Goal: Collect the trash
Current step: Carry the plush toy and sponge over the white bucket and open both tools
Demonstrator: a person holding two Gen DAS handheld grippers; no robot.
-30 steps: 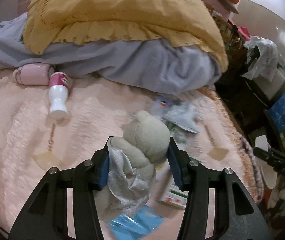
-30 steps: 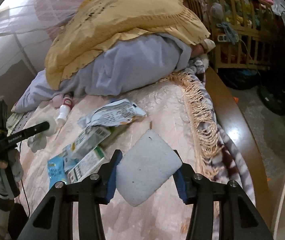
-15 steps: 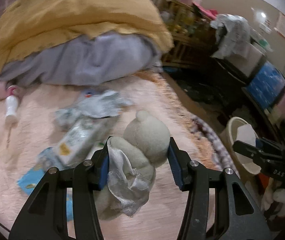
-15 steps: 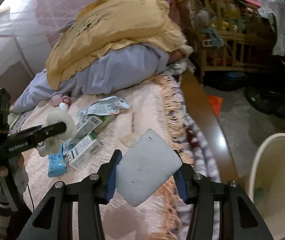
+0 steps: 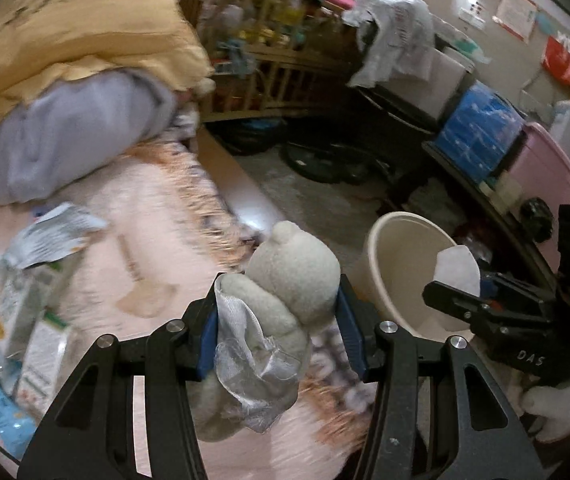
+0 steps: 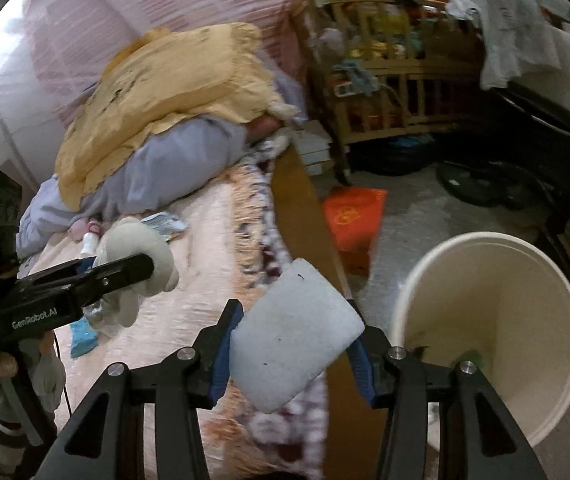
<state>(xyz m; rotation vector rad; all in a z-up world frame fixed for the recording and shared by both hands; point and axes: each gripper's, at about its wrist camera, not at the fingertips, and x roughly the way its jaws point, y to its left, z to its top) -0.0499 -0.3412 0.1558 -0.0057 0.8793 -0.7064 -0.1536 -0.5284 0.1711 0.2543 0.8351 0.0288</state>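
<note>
Bin [image 6: 485, 320] stood on the floor beside the bed [image 6: 213, 240]; the right hand-held gripper [image 6: 291, 338] pinched a white pad [image 6: 293, 332] near its rim; the left hand-held gripper [image 5: 277, 320] pinched a plush toy [image 5: 285, 280] with clear wrapper [image 5: 253, 364]; each load needed carrying fully over the mouth before release.

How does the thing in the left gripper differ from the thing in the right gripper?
The left gripper holds a plush bear, rounded and grey-beige, with crinkled clear plastic against it. The right gripper holds a white pad, flat, blocky and plain. The bear is over the bed edge; the pad is nearer the bin. Both are clamped between blue pads.
</note>
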